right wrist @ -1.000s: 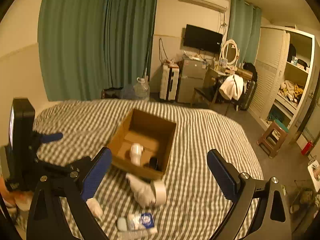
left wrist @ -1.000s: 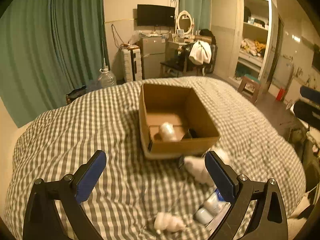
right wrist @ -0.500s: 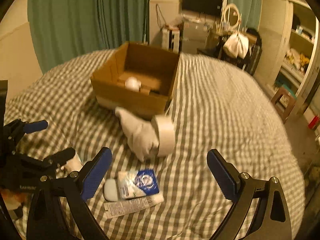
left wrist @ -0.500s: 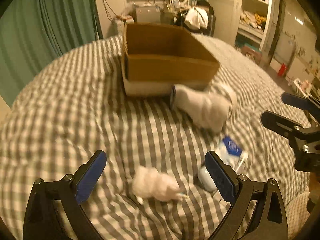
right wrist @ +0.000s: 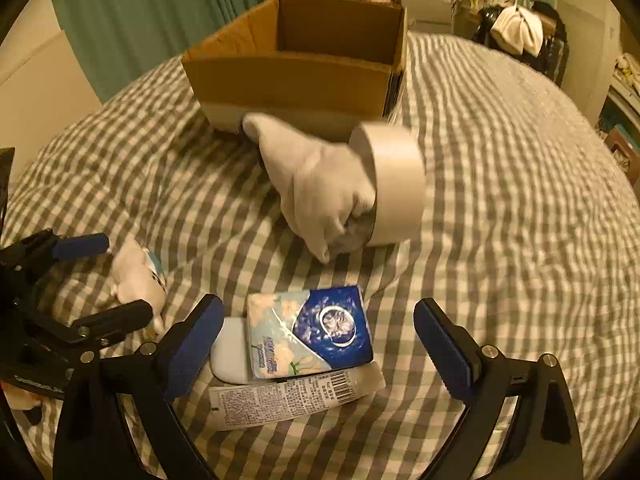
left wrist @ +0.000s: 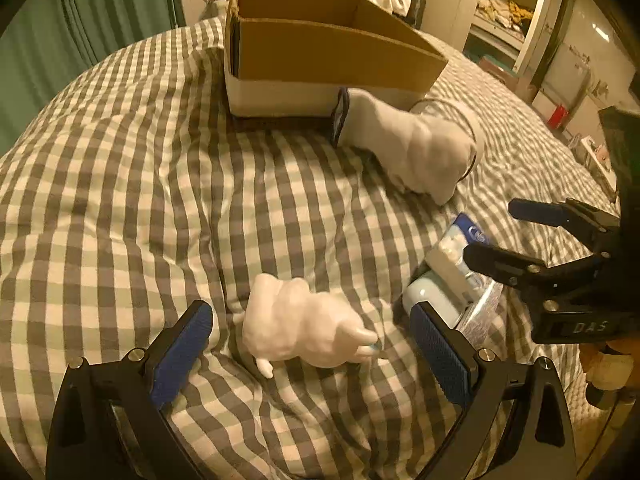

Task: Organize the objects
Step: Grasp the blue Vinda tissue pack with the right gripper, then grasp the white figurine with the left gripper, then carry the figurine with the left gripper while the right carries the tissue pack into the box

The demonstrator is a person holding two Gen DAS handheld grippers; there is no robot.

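Observation:
An open cardboard box [left wrist: 320, 52] [right wrist: 296, 76] stands on the checked bed. In front of it lie a white sock [left wrist: 404, 148] [right wrist: 316, 184] and a tape roll [right wrist: 396, 184]. My left gripper [left wrist: 312, 344] is open, low over a small white plush toy [left wrist: 300, 324] [right wrist: 136, 276] that lies between its fingers. My right gripper [right wrist: 320, 348] is open over a blue tissue pack [right wrist: 312, 336] [left wrist: 460, 248], which lies on a pale case [right wrist: 228, 356] and a white tube [right wrist: 288, 400].
The checked duvet [left wrist: 120, 200] covers the whole bed. Green curtains [right wrist: 160, 12] hang behind. A wardrobe [left wrist: 512, 12], a chair with clothes [right wrist: 516, 28] and a red item on the floor [left wrist: 558, 116] lie beyond the bed's far right edge.
Both grippers have dropped low and moved in over the bed. The left now straddles the plush toy, the right sits over the tissue pack. Both stay open.

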